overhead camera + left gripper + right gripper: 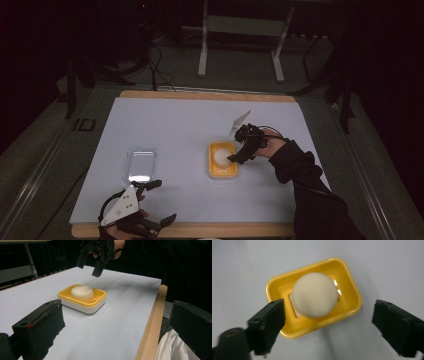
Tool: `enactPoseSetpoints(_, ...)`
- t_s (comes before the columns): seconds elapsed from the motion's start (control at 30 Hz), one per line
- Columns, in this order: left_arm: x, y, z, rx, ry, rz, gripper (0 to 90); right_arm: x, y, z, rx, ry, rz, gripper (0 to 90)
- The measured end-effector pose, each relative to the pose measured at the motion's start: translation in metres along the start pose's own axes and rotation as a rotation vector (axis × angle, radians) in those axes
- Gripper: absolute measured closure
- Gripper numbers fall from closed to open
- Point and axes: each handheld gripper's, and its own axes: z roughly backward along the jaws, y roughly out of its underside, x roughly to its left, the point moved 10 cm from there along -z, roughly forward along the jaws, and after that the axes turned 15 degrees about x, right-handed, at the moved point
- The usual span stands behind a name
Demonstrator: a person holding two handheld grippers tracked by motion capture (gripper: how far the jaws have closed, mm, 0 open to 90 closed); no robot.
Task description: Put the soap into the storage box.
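**Right gripper spread wide above the soap dish**

We read no brand, label or writing on anything here.

We see the yellow soap dish right of the middle of the white table sheet, well clear of every edge, with bare sheet on all sides. Its long axis runs from the near edge toward the far edge. A round cream soap sits in its middle.

The right gripper hangs just above the dish's right side, jaws pointing down and spread wide, holding nothing; in the right gripper view the jaws straddle the dish and soap without touching.

The left gripper rests at the near left corner beside the wooden table edge, jaws wide apart and empty. A clear lid lies flat just beyond it, well apart from the dish.
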Motion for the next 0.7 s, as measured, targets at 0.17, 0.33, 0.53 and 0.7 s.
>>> enactPoseSetpoints(0.17,0.0,0.0,-0.001,0.0,0.0,0.001,0.1,0.0,0.005,-0.003,-0.009,-0.006,-0.053,10.5)
enactPoseSetpoints(0.33,0.0,0.0,0.0,-0.001,0.003,0.001,0.1,-0.004,0.01,-0.006,-0.034,-0.007,-0.124,10.7)
enactPoseSetpoints(0.53,0.0,0.0,0.0,-0.001,0.004,0.002,0.1,-0.005,0.018,-0.008,-0.052,0.013,-0.168,10.8)
enactPoseSetpoints(0.7,-0.001,0.0,0.0,-0.002,0.007,0.003,0.1,-0.005,0.027,-0.008,-0.067,0.038,-0.191,10.5)
